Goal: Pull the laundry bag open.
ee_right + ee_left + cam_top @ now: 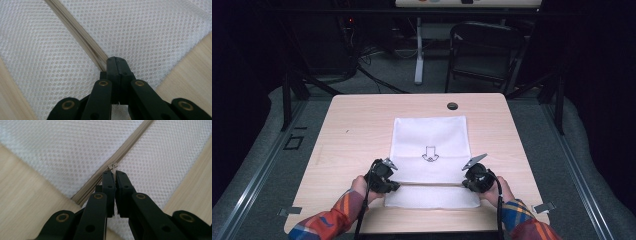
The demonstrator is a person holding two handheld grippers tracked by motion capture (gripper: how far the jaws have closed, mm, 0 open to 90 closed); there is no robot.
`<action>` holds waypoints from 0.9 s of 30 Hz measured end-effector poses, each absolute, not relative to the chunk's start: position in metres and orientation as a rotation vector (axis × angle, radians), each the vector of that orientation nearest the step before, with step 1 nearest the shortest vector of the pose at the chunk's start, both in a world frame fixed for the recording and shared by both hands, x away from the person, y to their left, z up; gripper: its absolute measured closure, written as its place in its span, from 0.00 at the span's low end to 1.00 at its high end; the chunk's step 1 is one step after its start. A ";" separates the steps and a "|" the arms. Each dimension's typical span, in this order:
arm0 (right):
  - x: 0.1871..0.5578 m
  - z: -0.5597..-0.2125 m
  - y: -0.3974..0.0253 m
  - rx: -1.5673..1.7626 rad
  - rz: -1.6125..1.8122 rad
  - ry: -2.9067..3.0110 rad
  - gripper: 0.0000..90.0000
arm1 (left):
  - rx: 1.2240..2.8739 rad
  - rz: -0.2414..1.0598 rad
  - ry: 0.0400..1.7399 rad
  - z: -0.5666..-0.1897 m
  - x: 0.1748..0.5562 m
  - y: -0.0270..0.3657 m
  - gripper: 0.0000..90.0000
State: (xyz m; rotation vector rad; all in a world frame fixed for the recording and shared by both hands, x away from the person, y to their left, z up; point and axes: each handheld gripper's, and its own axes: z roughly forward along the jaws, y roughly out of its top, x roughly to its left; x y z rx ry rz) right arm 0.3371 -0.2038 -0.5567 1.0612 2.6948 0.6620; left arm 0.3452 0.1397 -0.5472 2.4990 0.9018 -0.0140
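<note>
Left gripper view: white mesh bag (62, 150), beige zipper (125, 148), metal pull (113, 166)

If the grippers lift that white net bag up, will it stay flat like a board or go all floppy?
Probably floppy: the white mesh bag is thin netting lying flat on the table. It likely weighs little, since it looks empty. The zipper strip looks denser and may hang stiffer. The left gripper is nearly closed at the zipper pull; the right gripper pinches the zipper end, so the middle would probably sag.
</note>
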 end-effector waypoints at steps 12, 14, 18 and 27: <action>0.338 -0.556 -0.203 1.059 0.652 2.698 1.00 | 2.469 0.015 0.998 -0.545 0.343 0.169 0.96; 0.338 -0.557 -0.204 1.062 0.655 2.696 1.00 | 2.455 0.006 1.015 -0.546 0.344 0.173 0.96; 0.337 -0.557 -0.204 1.057 0.653 2.696 1.00 | 2.460 0.000 1.018 -0.545 0.343 0.174 0.96; 0.336 -0.557 -0.203 1.057 0.660 2.682 1.00 | 2.430 -0.022 1.040 -0.546 0.345 0.173 0.88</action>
